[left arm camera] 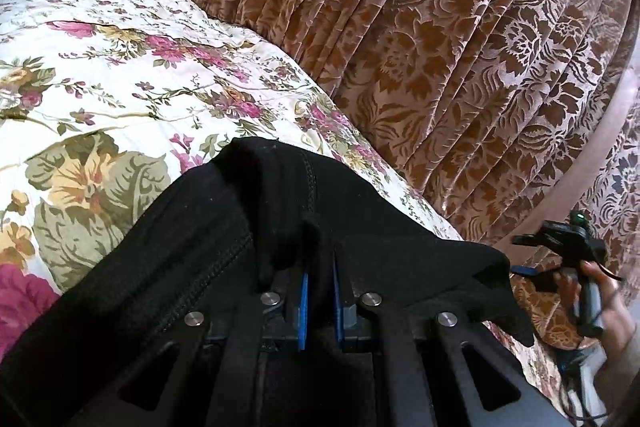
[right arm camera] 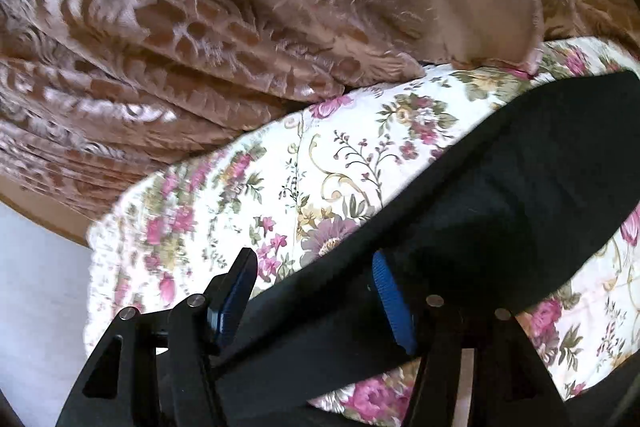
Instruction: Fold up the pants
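While clamped, pants (left arm camera: pixel 280 211) inside left claw (left arm camera: pixel 319 291)

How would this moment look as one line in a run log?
left gripper: shut on black pants | right gripper: open, holds nothing | surface: floral quilt

Left gripper (left arm camera: pixel 319 259): black linkage arms with triangular cut-outs, four round silver pivot screws, blue ribbed pads (left arm camera: pixel 303 307) inside the fingers.
Right gripper (right arm camera: pixel 316 267): same black build, silver pivot screws, blue ribbed pads (right arm camera: pixel 390 303).
Right gripper seen from the left wrist view: black body, black handle, small green light on top.
Hand (left arm camera: pixel 608 301): pale sleeve at the wrist.
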The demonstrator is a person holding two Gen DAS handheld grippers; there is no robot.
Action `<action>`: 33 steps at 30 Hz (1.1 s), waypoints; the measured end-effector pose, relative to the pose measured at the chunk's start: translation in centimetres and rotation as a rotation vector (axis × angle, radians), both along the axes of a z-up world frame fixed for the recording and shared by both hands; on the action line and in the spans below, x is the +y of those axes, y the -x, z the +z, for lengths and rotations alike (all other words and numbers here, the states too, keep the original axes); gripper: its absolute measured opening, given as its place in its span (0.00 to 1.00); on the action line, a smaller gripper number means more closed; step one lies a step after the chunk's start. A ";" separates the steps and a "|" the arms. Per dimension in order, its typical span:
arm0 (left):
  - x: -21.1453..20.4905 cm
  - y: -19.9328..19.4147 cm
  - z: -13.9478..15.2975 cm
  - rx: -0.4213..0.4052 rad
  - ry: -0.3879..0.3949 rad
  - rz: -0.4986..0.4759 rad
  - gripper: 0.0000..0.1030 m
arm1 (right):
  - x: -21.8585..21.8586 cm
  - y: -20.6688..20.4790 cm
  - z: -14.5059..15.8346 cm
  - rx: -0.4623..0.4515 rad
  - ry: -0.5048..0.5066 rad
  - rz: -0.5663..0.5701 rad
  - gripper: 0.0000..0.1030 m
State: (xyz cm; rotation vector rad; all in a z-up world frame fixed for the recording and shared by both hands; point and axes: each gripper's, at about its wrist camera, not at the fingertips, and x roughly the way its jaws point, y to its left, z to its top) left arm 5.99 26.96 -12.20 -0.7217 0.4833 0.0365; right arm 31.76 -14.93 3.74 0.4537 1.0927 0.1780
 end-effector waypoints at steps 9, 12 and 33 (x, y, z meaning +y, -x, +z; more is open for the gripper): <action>0.2 0.1 -0.2 -0.019 0.028 -0.012 0.09 | -1.7 -1.6 -5.3 0.180 0.002 -0.173 0.51; 0.2 0.1 -0.2 -0.023 0.035 -0.017 0.09 | -3.8 -0.4 -6.1 0.171 -0.163 -0.184 0.17; 4.1 7.1 6.1 -0.163 0.150 0.011 0.09 | -7.2 22.9 0.7 -0.314 -0.183 0.096 0.11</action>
